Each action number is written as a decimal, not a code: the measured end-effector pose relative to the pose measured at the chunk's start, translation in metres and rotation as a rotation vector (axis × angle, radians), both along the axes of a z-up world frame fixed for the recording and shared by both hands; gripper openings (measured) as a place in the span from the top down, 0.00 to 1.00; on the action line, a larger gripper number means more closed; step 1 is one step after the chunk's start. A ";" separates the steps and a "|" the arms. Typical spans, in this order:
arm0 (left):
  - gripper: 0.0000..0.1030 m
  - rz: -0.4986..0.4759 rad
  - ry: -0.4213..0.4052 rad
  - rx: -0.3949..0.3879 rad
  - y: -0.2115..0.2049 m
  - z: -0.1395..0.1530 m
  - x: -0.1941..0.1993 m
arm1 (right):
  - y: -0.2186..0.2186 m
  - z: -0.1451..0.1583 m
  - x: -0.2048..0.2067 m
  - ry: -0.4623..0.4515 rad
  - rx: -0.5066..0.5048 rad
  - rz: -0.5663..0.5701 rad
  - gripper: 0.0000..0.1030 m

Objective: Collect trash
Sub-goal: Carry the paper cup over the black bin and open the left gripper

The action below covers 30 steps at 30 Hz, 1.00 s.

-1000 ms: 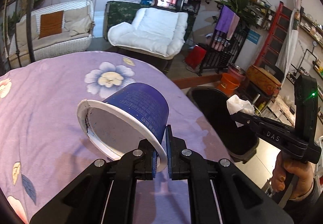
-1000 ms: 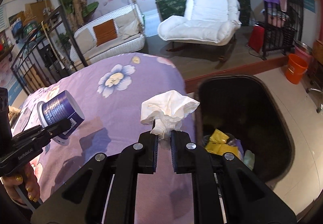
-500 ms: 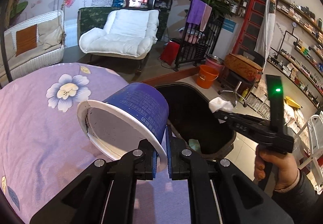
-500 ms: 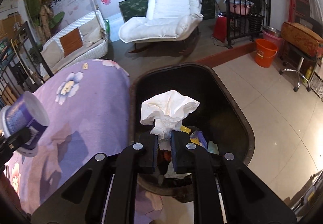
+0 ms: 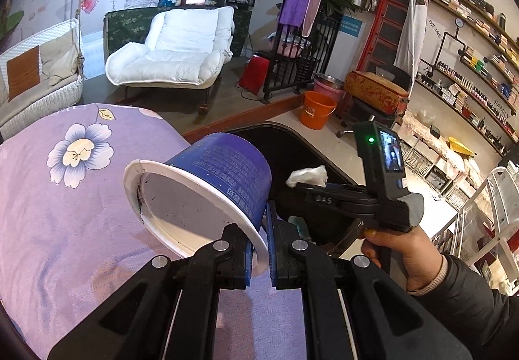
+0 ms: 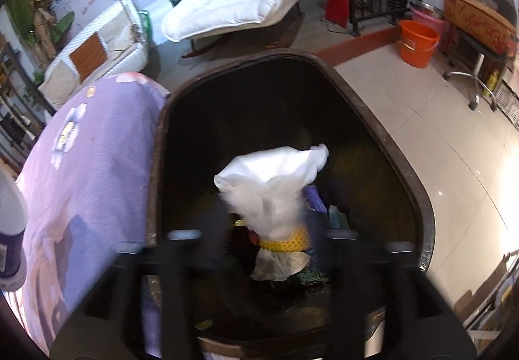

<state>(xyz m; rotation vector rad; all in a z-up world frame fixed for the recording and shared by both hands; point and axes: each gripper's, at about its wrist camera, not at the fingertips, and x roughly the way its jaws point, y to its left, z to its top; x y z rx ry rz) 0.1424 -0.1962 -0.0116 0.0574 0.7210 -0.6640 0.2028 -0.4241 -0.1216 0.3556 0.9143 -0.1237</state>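
One crumpled tissue [image 6: 272, 188] between opening right gripper [image 6: 262, 236] fingers, above bin [image 6: 382, 139].

Open bin mouth [image 6: 382, 136] (table [image 6: 97, 165] alongside)

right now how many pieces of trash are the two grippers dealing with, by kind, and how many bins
cup: 1, pinched by the left gripper
tissue: 1, over the bin between the opening fingers of the right gripper
bin: 1
total: 3

Shop lounge, stocked wall shelves [image 5: 480, 35], white recliner [image 5: 175, 48], wall posters
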 end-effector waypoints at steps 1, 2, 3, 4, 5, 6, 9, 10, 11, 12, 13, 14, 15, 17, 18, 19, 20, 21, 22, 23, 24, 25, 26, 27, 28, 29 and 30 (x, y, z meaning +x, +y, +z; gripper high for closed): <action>0.92 -0.006 0.003 0.001 -0.001 0.000 0.000 | 0.001 0.002 -0.002 -0.015 -0.008 -0.009 0.31; 0.92 -0.012 0.005 0.001 -0.003 0.000 0.001 | 0.001 0.004 -0.004 -0.027 -0.011 -0.008 0.31; 0.92 -0.017 0.007 0.001 -0.004 0.000 0.001 | 0.002 0.005 -0.006 -0.029 -0.008 -0.006 0.30; 0.92 -0.023 0.010 0.000 -0.006 0.000 0.001 | 0.002 0.007 -0.008 -0.035 -0.002 -0.004 0.30; 0.92 -0.031 0.013 -0.001 -0.008 0.000 0.002 | 0.003 0.010 -0.011 -0.046 0.002 -0.001 0.30; 0.92 -0.039 0.015 -0.001 -0.012 0.000 0.002 | 0.004 0.013 -0.014 -0.057 0.000 0.004 0.29; 0.92 -0.061 0.021 -0.006 -0.020 0.000 0.004 | 0.008 0.021 -0.025 -0.085 -0.036 0.004 0.26; 0.92 -0.070 0.025 -0.009 -0.022 0.000 0.004 | 0.008 0.025 -0.031 -0.099 -0.045 -0.001 0.26; 0.92 -0.077 0.029 -0.009 -0.025 -0.001 0.005 | 0.008 0.029 -0.035 -0.109 -0.051 -0.005 0.25; 0.92 -0.086 0.032 -0.007 -0.029 -0.002 0.006 | 0.007 0.032 -0.040 -0.122 -0.056 -0.009 0.25; 0.92 -0.092 0.033 -0.003 -0.031 -0.002 0.006 | 0.007 0.036 -0.046 -0.135 -0.062 -0.016 0.24; 0.92 -0.100 0.035 0.003 -0.035 -0.004 0.007 | 0.005 0.039 -0.050 -0.145 -0.067 -0.020 0.24; 0.92 -0.108 0.037 0.008 -0.038 -0.005 0.008 | 0.004 0.043 -0.055 -0.155 -0.074 -0.024 0.24; 0.92 -0.121 0.043 0.013 -0.044 -0.007 0.008 | 0.000 0.048 -0.065 -0.173 -0.086 -0.036 0.24; 0.92 -0.127 0.043 0.016 -0.048 -0.007 0.008 | -0.001 0.051 -0.071 -0.182 -0.093 -0.043 0.24; 0.92 -0.132 0.043 0.018 -0.050 -0.008 0.008 | -0.002 0.053 -0.075 -0.189 -0.097 -0.048 0.24; 0.92 -0.138 0.044 0.020 -0.054 -0.009 0.009 | -0.003 0.055 -0.079 -0.193 -0.103 -0.056 0.24; 0.92 -0.145 0.046 0.022 -0.057 -0.009 0.010 | -0.004 0.057 -0.083 -0.200 -0.112 -0.066 0.23; 0.92 -0.153 0.051 0.024 -0.061 -0.010 0.011 | -0.006 0.059 -0.087 -0.204 -0.120 -0.074 0.23; 0.92 -0.158 0.055 0.025 -0.064 -0.011 0.013 | -0.007 0.060 -0.091 -0.208 -0.126 -0.082 0.23; 0.92 -0.167 0.062 0.028 -0.069 -0.013 0.014 | -0.009 0.060 -0.095 -0.211 -0.130 -0.093 0.22; 0.92 -0.176 0.067 0.031 -0.072 -0.014 0.015 | -0.013 0.061 -0.097 -0.214 -0.130 -0.101 0.22; 0.92 -0.189 0.072 0.036 -0.077 -0.016 0.017 | -0.016 0.061 -0.101 -0.215 -0.129 -0.111 0.22; 0.92 -0.198 0.076 0.039 -0.080 -0.018 0.018 | -0.019 0.060 -0.105 -0.217 -0.127 -0.122 0.22; 0.92 -0.206 0.080 0.045 -0.085 -0.020 0.019 | -0.022 0.060 -0.108 -0.221 -0.127 -0.134 0.22; 0.92 -0.212 0.086 0.051 -0.090 -0.021 0.021 | -0.025 0.061 -0.112 -0.225 -0.131 -0.150 0.22; 0.92 -0.215 0.092 0.054 -0.092 -0.023 0.022 | -0.029 0.061 -0.115 -0.228 -0.132 -0.162 0.22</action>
